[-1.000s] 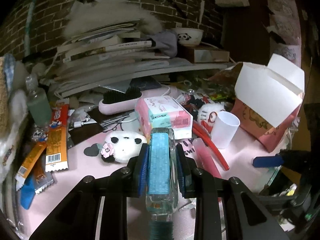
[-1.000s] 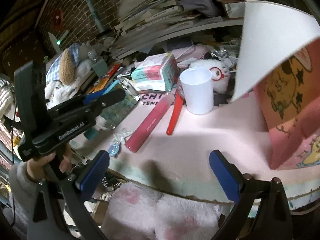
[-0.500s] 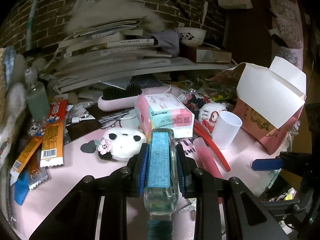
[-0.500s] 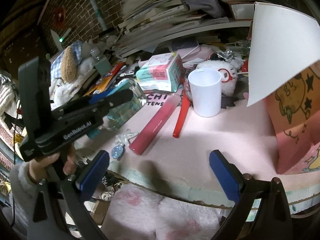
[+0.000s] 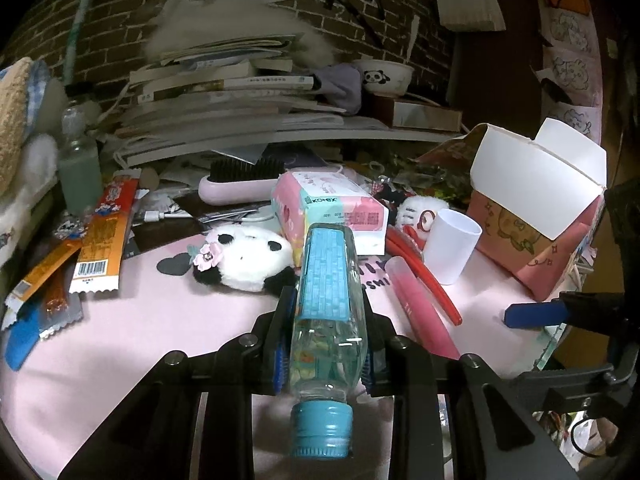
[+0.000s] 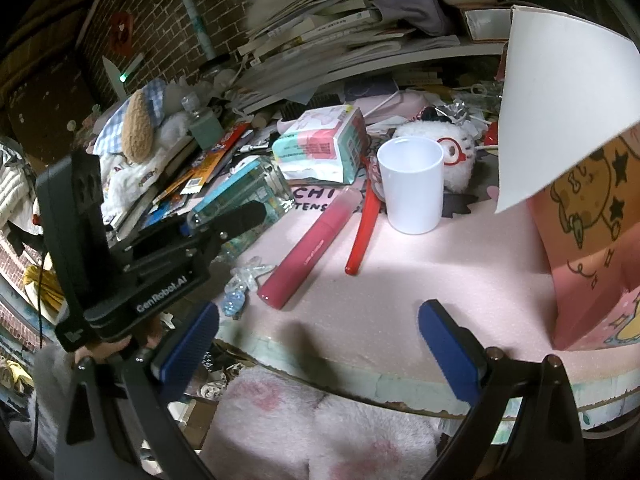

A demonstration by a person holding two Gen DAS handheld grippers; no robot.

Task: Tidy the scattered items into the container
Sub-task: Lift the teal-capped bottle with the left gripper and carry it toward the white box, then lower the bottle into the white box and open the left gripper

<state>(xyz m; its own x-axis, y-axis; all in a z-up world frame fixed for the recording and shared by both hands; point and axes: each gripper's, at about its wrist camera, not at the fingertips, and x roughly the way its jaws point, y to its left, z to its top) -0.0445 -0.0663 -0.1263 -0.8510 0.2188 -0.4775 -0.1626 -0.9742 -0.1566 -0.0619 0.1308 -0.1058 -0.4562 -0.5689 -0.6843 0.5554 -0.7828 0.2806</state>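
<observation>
My left gripper [image 5: 326,320] is shut on a clear bottle [image 5: 326,312] with a blue label and blue cap, held lying along the fingers above the pink table; it also shows in the right wrist view [image 6: 240,196]. The pink cartoon box [image 5: 536,216] with open white flaps stands at the right, large in the right wrist view [image 6: 588,208]. My right gripper [image 6: 320,344] is open and empty at the table's front edge. Loose on the table lie a pink tube [image 6: 308,252], a red stick [image 6: 362,236], a white cup [image 6: 412,184], a tissue pack [image 5: 328,208] and a panda plush [image 5: 244,258].
Snack wrappers [image 5: 100,240] lie at the left. A pink brush [image 5: 240,184], a green bottle [image 5: 78,168] and a tall stack of books [image 5: 224,96] crowd the back. A white plush [image 6: 456,156] sits behind the cup. A small clear trinket [image 6: 244,280] lies near the front edge.
My left gripper has lifted and pulled the bottle back a little, so its cap now shows. The right gripper has edged nearer the table, still open.
</observation>
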